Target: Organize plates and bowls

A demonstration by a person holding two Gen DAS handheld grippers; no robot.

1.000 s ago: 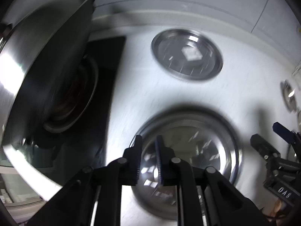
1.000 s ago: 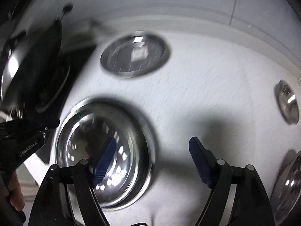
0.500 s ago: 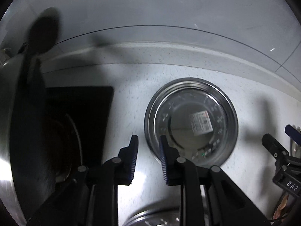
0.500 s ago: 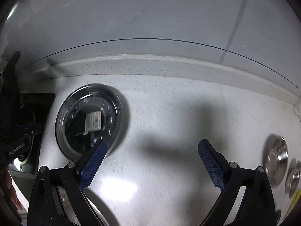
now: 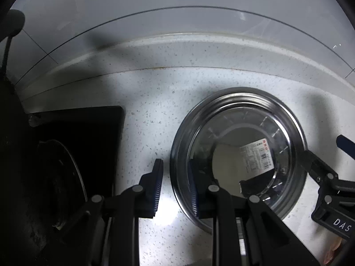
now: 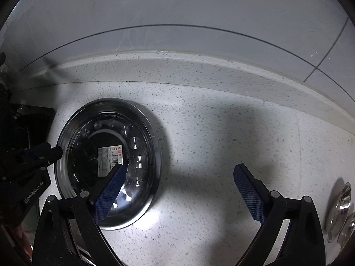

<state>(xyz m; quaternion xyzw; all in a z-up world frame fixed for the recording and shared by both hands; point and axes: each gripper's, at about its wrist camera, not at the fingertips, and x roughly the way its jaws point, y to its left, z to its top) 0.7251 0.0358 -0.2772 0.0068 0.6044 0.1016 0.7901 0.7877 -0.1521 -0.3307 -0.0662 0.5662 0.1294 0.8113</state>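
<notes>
- On the speckled white countertop (image 6: 199,146) lies a round steel plate (image 5: 239,155), flat and upright-facing, with a white barcode label (image 5: 256,157) stuck to its mirrored middle; apart from the label it holds only reflections.
- From the left wrist view the plate fills the 3 to 5 o'clock area; from the right wrist view it sits at about 8 o'clock.
- The left gripper (image 5: 174,188) points steeply down, fingers a narrow gap apart and gripping nothing: its left finger hangs over bare counter just outside the plate's left rim, its right finger over the plate's inside. Whether either touches the plate I cannot tell.
- The right gripper (image 6: 177,190) has its blue-padded fingers spread wide with only bare counter between them; its left finger (image 6: 111,190) overlaps the plate's right part, its right finger stands well clear.
- Two small steel bowls (image 6: 341,210) sit at the 4 o'clock edge of the right view, well apart from the plate.
- A black cooktop (image 5: 88,137) with a burner ring lies at 9 o'clock in the left view, near the plate's left side; a dark rounded pot side blocks the far left edge.
- A raised speckled ledge (image 6: 199,71) runs along the back at 12 o'clock, with pale grey wall tiles above.
</notes>
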